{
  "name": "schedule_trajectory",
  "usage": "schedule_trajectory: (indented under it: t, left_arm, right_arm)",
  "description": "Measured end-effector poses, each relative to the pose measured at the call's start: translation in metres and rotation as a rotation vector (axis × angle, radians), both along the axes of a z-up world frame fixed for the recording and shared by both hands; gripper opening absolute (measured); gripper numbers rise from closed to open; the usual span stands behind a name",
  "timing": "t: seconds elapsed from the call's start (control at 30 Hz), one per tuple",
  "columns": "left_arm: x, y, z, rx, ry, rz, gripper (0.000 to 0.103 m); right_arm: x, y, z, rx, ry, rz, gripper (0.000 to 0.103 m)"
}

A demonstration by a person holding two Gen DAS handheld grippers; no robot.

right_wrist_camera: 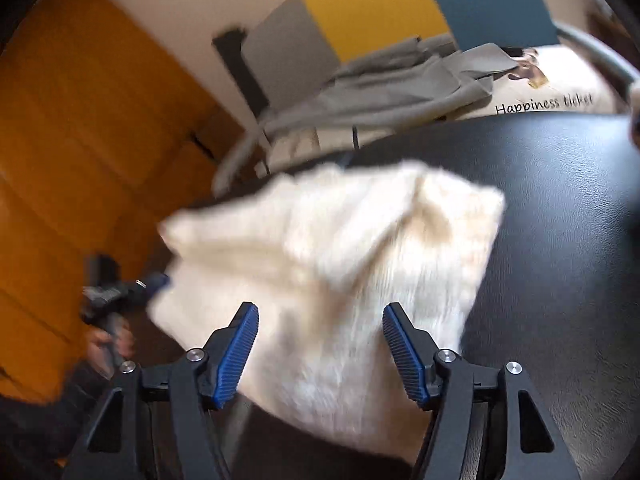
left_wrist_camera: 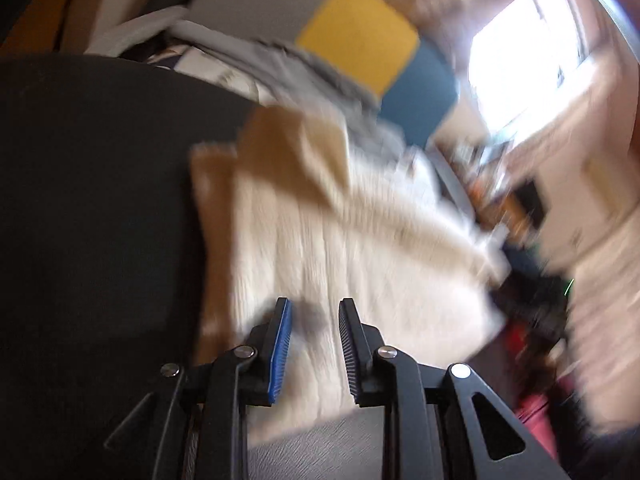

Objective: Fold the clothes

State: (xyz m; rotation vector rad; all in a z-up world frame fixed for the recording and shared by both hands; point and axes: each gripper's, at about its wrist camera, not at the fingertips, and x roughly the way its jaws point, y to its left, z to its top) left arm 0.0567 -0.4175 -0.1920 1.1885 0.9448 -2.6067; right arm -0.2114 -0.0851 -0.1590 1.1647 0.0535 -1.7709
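A cream ribbed knit garment (left_wrist_camera: pixel 320 240) lies folded on a black table (left_wrist_camera: pixel 88 200), partly hanging over its edge. It also shows in the right wrist view (right_wrist_camera: pixel 340 260) on the black table (right_wrist_camera: pixel 560 240). My left gripper (left_wrist_camera: pixel 315 320) is open and empty, just above the garment's near edge. My right gripper (right_wrist_camera: pixel 320 332) is open wide and empty, over the garment's near part. The left gripper (right_wrist_camera: pixel 132 284) appears at the garment's left corner in the right wrist view. Both views are blurred by motion.
A pile of grey clothes (right_wrist_camera: pixel 392 80) lies on a chair behind the table, with grey, yellow (right_wrist_camera: pixel 372 4) and blue panels behind. An orange wall (right_wrist_camera: pixel 80 140) is at left. A bright window (left_wrist_camera: pixel 528 52) and floor clutter (left_wrist_camera: pixel 536 320) are at right.
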Motion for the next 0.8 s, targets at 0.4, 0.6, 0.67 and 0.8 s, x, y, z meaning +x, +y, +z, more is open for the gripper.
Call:
schedule_trajectory:
  t: [0.4,0.6,0.67,0.8]
  left_arm:
    - [0.052,0.042,-0.012,0.057,-0.073,-0.024,0.017]
    - [0.122,0.079,-0.015,0.116,-0.057,-0.018,0.015]
    - [0.142,0.089,-0.013,0.144,-0.047,-0.015,0.015]
    - [0.166,0.099,0.004,0.189,0.052,-0.002,0.024]
  right_arm:
    - [0.066,0.019,-0.018,0.181,0.079,-0.014,0.073]
    - [0.121,0.073,-0.019,0.166,0.046,-0.016,0.072]
    - [0.138,0.092,-0.020,0.149,0.029,-0.017,0.072]
    - [0.156,0.136,-0.012,0.030,-0.064,-0.067,0.073]
